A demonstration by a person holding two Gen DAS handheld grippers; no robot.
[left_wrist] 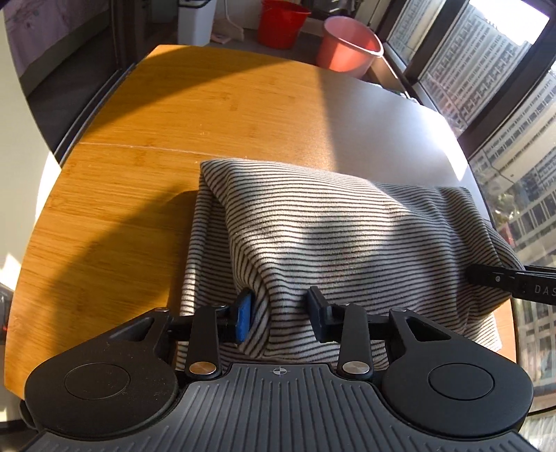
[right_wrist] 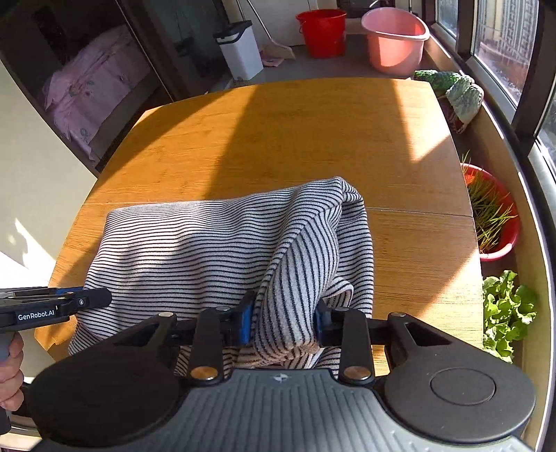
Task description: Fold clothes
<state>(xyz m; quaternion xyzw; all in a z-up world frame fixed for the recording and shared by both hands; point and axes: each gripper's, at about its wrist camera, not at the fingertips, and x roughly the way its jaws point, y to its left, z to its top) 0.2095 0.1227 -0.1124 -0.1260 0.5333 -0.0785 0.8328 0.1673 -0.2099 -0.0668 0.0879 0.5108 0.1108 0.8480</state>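
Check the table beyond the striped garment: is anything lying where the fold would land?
Nothing visible. Both the left hand-held gripper and right hand-held gripper have the striped garment between their fingers, and the wooden table past it is bare. The buckets stand off the table.

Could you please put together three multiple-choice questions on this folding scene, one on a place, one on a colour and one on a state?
1. Where does the striped garment lie?
A. In a bucket
B. On the wooden table
C. On the floor

2. What colour is the basin beside the red bucket beyond the table?
A. Pink
B. Green
C. Black

3. What is the right gripper doing?
A. Hanging open over bare wood
B. Holding a bucket
C. Pinching a raised fold of the garment

Answers:
1 B, the cloth rests on the table's wood.
2 A, the basin is plainly pink.
3 C, striped fabric is bunched between its blue pads.
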